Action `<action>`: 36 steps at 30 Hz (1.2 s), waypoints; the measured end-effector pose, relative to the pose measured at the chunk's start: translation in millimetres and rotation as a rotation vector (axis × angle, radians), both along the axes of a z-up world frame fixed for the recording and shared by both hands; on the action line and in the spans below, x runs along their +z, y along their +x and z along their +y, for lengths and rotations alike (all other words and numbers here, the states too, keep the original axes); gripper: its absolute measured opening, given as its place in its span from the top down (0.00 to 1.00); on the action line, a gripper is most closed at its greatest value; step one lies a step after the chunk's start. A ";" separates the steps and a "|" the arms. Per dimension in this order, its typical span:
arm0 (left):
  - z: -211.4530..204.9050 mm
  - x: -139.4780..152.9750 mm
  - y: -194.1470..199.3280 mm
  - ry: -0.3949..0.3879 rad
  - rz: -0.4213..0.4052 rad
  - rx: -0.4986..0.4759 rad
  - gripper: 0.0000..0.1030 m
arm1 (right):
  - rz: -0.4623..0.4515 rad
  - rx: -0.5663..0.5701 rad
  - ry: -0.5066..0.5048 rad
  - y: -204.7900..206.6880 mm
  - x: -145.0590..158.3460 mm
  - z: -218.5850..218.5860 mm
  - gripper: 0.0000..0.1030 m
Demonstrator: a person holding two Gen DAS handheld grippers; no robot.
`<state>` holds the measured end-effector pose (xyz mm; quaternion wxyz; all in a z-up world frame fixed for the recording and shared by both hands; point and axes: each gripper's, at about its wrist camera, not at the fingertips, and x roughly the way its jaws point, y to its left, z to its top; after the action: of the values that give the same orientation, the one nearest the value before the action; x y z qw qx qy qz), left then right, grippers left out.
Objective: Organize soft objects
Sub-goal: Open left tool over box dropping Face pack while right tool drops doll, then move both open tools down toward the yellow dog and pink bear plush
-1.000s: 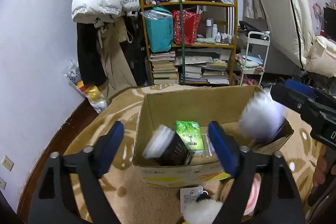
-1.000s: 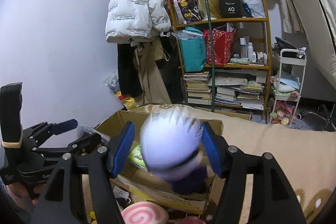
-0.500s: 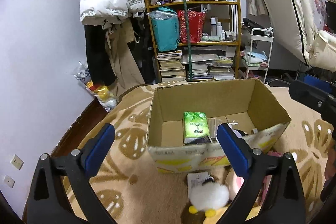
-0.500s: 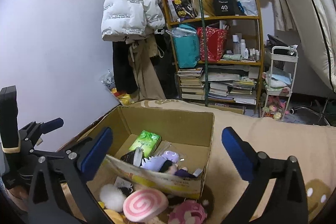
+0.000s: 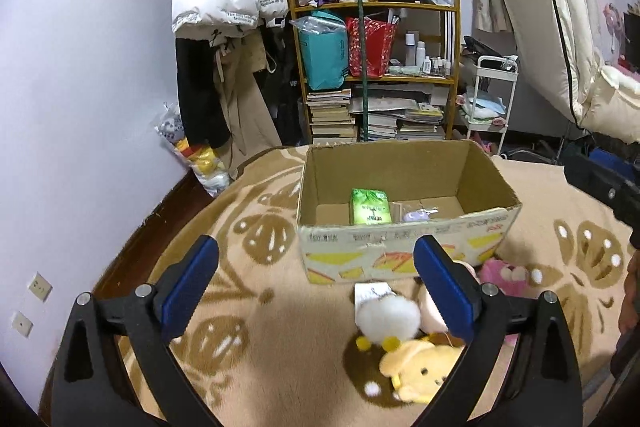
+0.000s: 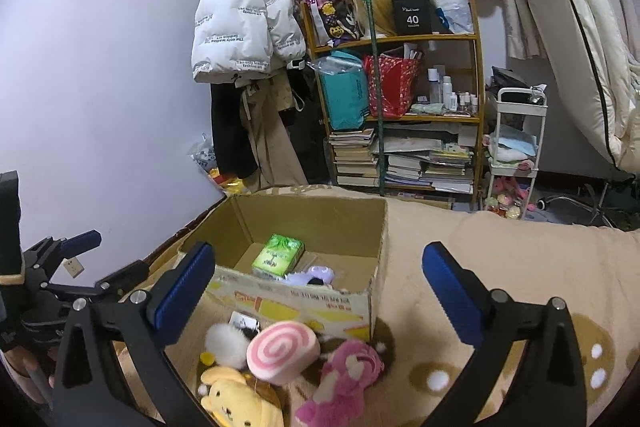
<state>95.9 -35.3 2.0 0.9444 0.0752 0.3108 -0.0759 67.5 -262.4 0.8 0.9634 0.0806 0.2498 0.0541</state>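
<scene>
Both grippers, left (image 5: 316, 283) and right (image 6: 320, 291), hover with jaws apart and empty near a cardboard box (image 6: 352, 301); plush toys (image 6: 280, 351) lie just before the box.

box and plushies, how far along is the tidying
Partly done. The cardboard box already holds a green packet and a purple plush. Nothing is in hand: the left gripper and right gripper are both open and empty. Left on the rug in front of the box: the white fluffy toy, pink swirl plush, yellow plush and pink plush.
</scene>
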 end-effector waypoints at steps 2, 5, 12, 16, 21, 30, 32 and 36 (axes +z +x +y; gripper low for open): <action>3.7 1.9 -8.6 -0.011 0.006 0.007 0.06 | 0.004 -0.001 -0.015 -9.2 1.7 -0.5 0.00; 8.1 3.9 -21.5 -0.007 0.010 0.017 0.06 | 0.007 -0.003 -0.017 -23.1 2.2 -1.6 0.00; 17.1 3.5 -48.2 -0.045 0.041 0.026 0.06 | 0.012 -0.016 -0.040 -45.5 2.7 -1.0 0.00; 16.9 0.6 -61.7 -0.048 0.049 0.023 0.06 | 0.009 -0.020 -0.039 -55.9 2.3 -0.9 0.00; 14.4 1.2 -71.3 -0.032 0.037 0.018 0.06 | 0.010 -0.021 -0.042 -64.4 0.5 0.1 0.00; 11.1 -5.7 -68.2 -0.020 0.055 0.022 0.06 | 0.020 -0.021 -0.051 -72.6 -3.8 2.9 0.00; 9.1 -8.9 -66.3 -0.013 0.060 0.021 0.06 | 0.027 -0.020 -0.055 -75.4 -5.3 3.4 0.00; 4.1 -15.8 -60.4 -0.001 0.073 0.013 0.06 | 0.042 -0.021 -0.057 -73.2 -7.5 -0.2 0.00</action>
<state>35.5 -31.2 -13.7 0.9330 0.0701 0.3455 -0.0726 -5.6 -262.6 -6.8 0.9604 0.0571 0.2705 0.0350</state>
